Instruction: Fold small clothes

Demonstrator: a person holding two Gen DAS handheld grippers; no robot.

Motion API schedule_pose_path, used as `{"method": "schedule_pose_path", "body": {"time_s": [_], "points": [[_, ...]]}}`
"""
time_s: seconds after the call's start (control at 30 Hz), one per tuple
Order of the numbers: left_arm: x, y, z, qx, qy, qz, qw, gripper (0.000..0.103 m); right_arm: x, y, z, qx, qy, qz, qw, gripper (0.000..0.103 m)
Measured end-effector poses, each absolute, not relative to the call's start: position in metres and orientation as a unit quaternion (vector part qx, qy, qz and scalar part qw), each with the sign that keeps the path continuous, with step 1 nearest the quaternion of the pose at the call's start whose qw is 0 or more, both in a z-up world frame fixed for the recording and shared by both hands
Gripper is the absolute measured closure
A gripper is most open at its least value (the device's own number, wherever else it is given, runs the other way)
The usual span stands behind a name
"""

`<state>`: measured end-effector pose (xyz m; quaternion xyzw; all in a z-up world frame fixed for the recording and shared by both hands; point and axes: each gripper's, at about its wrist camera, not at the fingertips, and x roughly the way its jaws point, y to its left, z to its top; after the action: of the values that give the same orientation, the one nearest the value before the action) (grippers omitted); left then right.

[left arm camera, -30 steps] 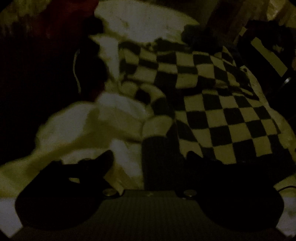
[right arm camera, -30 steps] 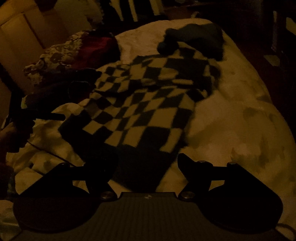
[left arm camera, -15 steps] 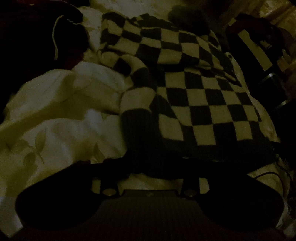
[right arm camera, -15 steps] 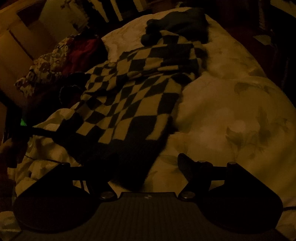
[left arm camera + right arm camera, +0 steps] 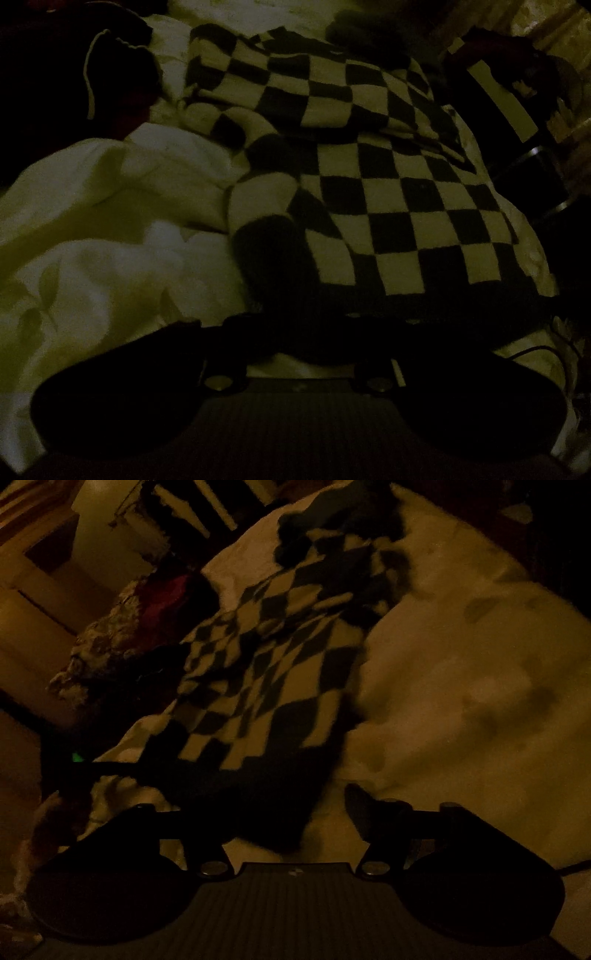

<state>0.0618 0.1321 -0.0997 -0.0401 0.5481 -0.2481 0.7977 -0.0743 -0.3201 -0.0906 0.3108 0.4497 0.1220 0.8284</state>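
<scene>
The checkered sweater (image 5: pixel 388 192) lies spread on the bed (image 5: pixel 110 221), its dark hem at the near edge. The left hand-held gripper (image 5: pixel 306 332) has just been closing, fingers drawn in on that hem; too dark to tell whether they pinch it. The right hand-held gripper (image 5: pixel 284 808) stands wide, narrowing slightly, the hem's corner between its fingers, ungripped.

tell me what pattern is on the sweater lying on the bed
A dark-and-pale checkerboard with a plain dark hem; the sweater shows best in the left wrist view.
</scene>
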Motion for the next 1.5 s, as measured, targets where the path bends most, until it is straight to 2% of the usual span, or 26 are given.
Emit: {"method": "schedule_pose_path", "body": {"time_s": [0.03, 0.07, 0.1, 0.13, 0.2, 0.4, 0.63, 0.97, 1.17, 1.33, 1.43, 1.47, 1.5], "points": [[0.061, 0.133, -0.099, -0.04, 0.546, -0.249, 0.799, 0.086, -0.072, -0.316, -0.091, 0.307, 0.455, 0.128, 0.826, 0.016], [0.06, 0.133, -0.098, -0.041, 0.543, -0.249, 0.801, 0.087, -0.071, -0.312, -0.092, 0.305, 0.458, 0.134, 0.825, 0.043], [0.058, 0.135, -0.096, -0.044, 0.539, -0.249, 0.803, 0.087, -0.071, -0.31, -0.092, 0.306, 0.459, 0.141, 0.822, 0.077], [0.058, 0.137, -0.094, -0.047, 0.536, -0.251, 0.804, 0.087, -0.072, -0.31, -0.093, 0.317, 0.459, 0.149, 0.817, 0.085], [0.056, 0.142, -0.09, -0.059, 0.531, -0.252, 0.807, 0.088, -0.076, -0.313, -0.093, 0.338, 0.45, 0.155, 0.812, 0.089], [0.064, 0.154, -0.073, -0.095, 0.511, -0.258, 0.814, 0.088, -0.081, -0.323, -0.081, 0.378, 0.411, 0.17, 0.812, 0.092], [0.101, 0.161, -0.048, -0.118, 0.463, -0.221, 0.85, 0.088, -0.043, -0.332, -0.067, 0.402, 0.377, 0.186, 0.813, 0.092], [0.223, 0.131, -0.026, -0.13, 0.433, -0.161, 0.877, 0.088, 0.084, -0.382, -0.064, 0.481, 0.319, 0.137, 0.805, 0.092], [0.316, 0.098, -0.039, -0.109, 0.445, -0.105, 0.883, 0.088, 0.175, -0.404, -0.08, 0.468, 0.3, 0.078, 0.827, 0.092], [0.362, 0.071, -0.072, -0.077, 0.467, -0.076, 0.878, 0.086, 0.221, -0.406, -0.112, 0.439, 0.313, 0.048, 0.841, 0.092], [0.375, 0.063, -0.089, -0.053, 0.466, -0.059, 0.881, 0.072, 0.229, -0.41, -0.132, 0.44, 0.324, 0.037, 0.837, 0.092], [0.377, 0.061, -0.092, -0.043, 0.463, -0.053, 0.883, 0.051, 0.229, -0.409, -0.137, 0.44, 0.326, 0.037, 0.836, 0.091], [0.377, 0.059, -0.094, -0.033, 0.46, -0.049, 0.886, 0.035, 0.227, -0.409, -0.141, 0.434, 0.326, 0.035, 0.839, 0.088]]}}
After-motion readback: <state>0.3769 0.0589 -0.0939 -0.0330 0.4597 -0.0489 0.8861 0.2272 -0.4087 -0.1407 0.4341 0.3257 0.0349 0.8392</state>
